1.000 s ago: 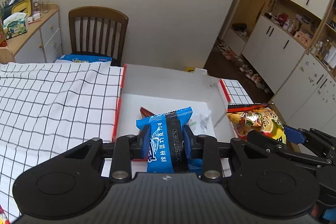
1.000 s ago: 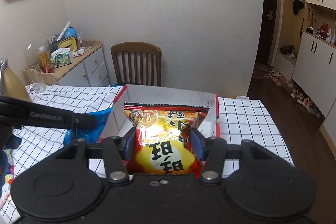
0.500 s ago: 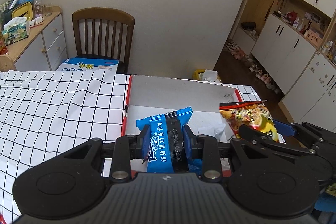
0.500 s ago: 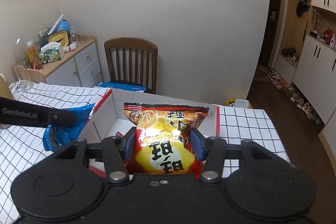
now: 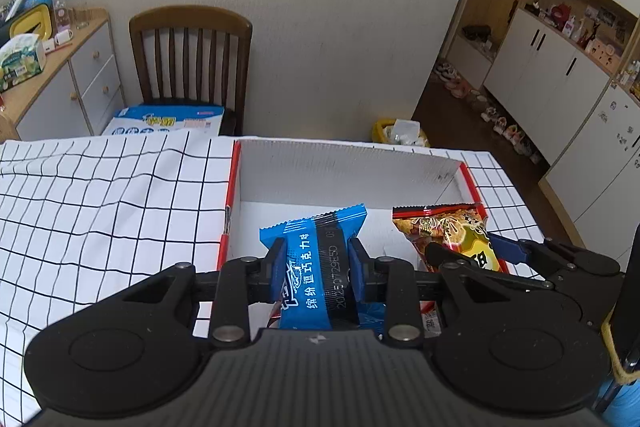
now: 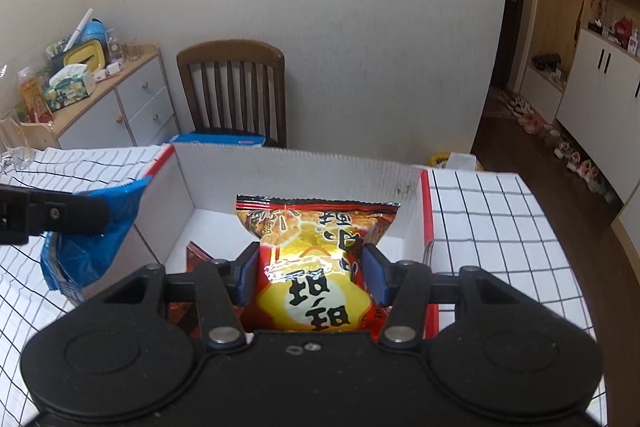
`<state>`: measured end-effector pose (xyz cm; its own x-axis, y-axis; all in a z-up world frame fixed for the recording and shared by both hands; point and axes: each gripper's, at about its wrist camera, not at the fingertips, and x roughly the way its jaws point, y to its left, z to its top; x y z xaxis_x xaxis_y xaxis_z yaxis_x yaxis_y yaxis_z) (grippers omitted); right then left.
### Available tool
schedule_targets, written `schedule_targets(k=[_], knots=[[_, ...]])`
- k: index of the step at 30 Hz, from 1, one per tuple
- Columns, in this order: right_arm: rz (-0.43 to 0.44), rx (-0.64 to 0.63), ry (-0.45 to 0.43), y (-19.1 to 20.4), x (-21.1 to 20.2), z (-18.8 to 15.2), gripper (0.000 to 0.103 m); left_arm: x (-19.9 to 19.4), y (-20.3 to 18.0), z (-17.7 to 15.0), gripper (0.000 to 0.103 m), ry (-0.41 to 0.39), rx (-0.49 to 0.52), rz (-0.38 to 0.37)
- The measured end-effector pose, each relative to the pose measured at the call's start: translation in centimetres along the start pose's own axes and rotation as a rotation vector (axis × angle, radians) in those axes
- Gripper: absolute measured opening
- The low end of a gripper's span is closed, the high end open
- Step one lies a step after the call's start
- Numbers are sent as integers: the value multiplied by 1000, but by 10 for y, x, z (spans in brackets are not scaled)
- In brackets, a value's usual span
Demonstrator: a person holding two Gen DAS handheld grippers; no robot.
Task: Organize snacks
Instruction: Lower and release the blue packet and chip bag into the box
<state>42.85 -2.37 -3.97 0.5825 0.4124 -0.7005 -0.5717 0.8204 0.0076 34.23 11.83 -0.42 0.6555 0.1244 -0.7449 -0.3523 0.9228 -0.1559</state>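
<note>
Left wrist view: left gripper (image 5: 317, 261) clamped on blue packet (image 5: 316, 267) printed "巧克力", right gripper (image 6: 310, 275) clamped on red-yellow snack bag (image 6: 316, 267), both over white box (image 5: 344, 171).

Ahead of the fingers stands a plain cream plaster wall (image 5: 320, 7) with a dark brown slatted wooden chair (image 5: 192, 63) against it. Left of them sits a grey-drawered wooden sideboard (image 6: 132, 103); right, white floor-to-ceiling cupboards (image 5: 560, 75) line dark wooden flooring (image 6: 516, 155).
</note>
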Motion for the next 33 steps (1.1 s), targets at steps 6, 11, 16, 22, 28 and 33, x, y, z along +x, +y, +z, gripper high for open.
schedule_targets(k=[6,11,16,22,28,33], knots=[[-6,5,36,-5,14,-8,52,19,-3,0,31,31,6,10],[6,-6,78,-8,20,-12,56,30,-6,-3,31,56,15,13],[5,-26,77,-6,17,-14,73,44,-7,-5,31,79,36,39],[27,-14,87,-11,11,-14,75,63,-7,-12,31,134,41,57],[46,-7,68,-13,-2,-15,79,68,-11,-18,31,160,64,64],[60,-1,61,-15,-10,-16,80,60,-11,-18,56,138,43,58]])
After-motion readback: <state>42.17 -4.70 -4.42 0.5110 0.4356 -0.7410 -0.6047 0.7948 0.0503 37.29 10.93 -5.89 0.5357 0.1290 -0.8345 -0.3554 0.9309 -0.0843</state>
